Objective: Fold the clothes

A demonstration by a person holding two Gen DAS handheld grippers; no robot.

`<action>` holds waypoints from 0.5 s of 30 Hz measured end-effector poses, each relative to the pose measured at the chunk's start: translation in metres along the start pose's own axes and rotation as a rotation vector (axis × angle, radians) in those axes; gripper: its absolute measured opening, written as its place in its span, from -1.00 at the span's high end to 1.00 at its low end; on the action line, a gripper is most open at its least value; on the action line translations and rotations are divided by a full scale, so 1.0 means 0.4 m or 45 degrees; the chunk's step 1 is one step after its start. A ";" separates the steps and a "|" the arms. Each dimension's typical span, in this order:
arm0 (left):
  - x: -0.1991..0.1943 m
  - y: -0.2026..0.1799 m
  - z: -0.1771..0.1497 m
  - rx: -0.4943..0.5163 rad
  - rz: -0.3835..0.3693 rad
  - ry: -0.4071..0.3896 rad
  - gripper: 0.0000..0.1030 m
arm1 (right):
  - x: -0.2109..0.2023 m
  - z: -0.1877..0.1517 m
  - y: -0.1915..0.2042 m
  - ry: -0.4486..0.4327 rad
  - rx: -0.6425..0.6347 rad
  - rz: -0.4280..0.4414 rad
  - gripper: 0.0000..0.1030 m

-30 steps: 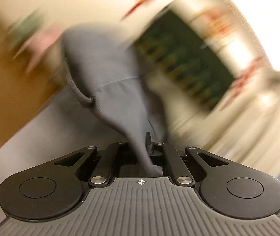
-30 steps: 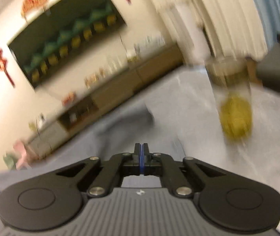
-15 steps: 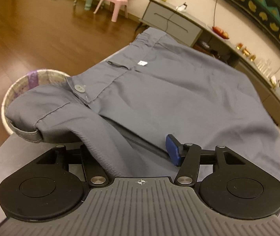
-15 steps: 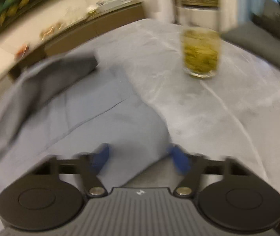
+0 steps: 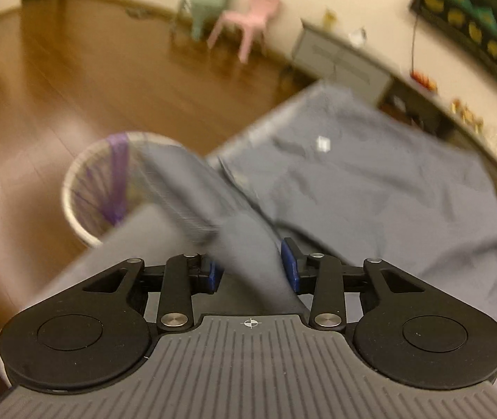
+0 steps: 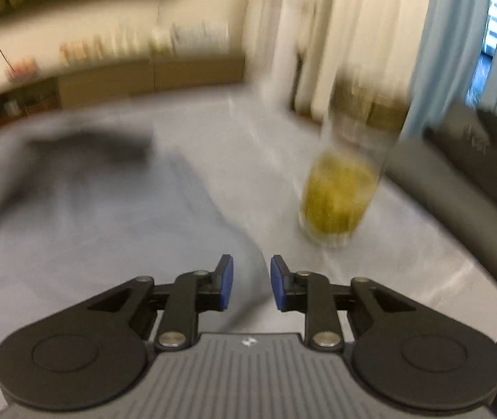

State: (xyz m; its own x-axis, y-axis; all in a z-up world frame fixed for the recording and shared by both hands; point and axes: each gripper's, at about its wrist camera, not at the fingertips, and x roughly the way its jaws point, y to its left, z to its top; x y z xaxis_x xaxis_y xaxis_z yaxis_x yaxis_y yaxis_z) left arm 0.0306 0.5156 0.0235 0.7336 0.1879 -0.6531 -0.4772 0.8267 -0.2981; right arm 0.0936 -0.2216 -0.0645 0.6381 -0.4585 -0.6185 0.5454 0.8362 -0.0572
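Grey table (image 6: 234,146) under blue trousers (image 5: 370,188), blurred.

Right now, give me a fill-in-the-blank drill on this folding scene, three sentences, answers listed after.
1. The garment spread on the table is ____ in colour.
2. Beside the pink chair stands a ____ chair.
3. The glass on the table holds a ____ drink.

Missing words: grey; green; yellow

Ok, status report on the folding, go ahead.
Left gripper closing, fold of grey trousers between its jaws. Right gripper opening, nothing gripped, trousers edge beneath. Glass of yellow-green drink stands close right.
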 end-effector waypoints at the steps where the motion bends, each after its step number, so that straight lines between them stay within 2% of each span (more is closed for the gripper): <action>1: -0.027 -0.012 0.004 -0.001 -0.019 -0.045 0.47 | -0.029 0.000 0.029 -0.031 -0.040 0.063 0.43; 3: -0.047 -0.052 0.001 0.027 -0.105 -0.077 0.47 | -0.043 -0.005 0.111 -0.003 -0.140 0.233 0.44; 4: -0.043 -0.076 -0.005 0.056 -0.145 -0.062 0.46 | -0.033 -0.009 0.144 0.036 -0.159 0.311 0.44; 5: -0.037 -0.100 -0.011 0.088 -0.185 -0.042 0.45 | -0.017 -0.015 0.171 0.076 -0.171 0.362 0.44; 6: -0.030 -0.108 -0.018 0.116 -0.180 -0.031 0.41 | 0.004 -0.024 0.193 0.111 -0.182 0.384 0.44; 8: -0.017 -0.119 -0.034 0.169 -0.154 -0.010 0.41 | 0.046 -0.042 0.218 0.174 -0.195 0.388 0.44; 12: 0.037 -0.001 -0.047 0.066 0.054 0.109 0.37 | 0.078 -0.062 0.132 0.258 -0.100 0.272 0.44; 13: 0.036 0.030 -0.047 0.037 0.093 0.109 0.41 | 0.079 -0.060 0.099 0.273 -0.077 0.225 0.44; 15: 0.011 0.076 -0.041 0.003 0.150 0.073 0.38 | 0.089 -0.045 0.036 0.314 0.003 0.198 0.41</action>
State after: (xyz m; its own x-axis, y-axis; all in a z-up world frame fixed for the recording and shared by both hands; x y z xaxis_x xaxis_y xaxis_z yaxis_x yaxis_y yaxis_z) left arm 0.0114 0.5327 0.0002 0.6436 0.2537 -0.7221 -0.5574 0.8020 -0.2150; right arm 0.1144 -0.2204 -0.1014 0.5627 -0.2377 -0.7917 0.4530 0.8898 0.0548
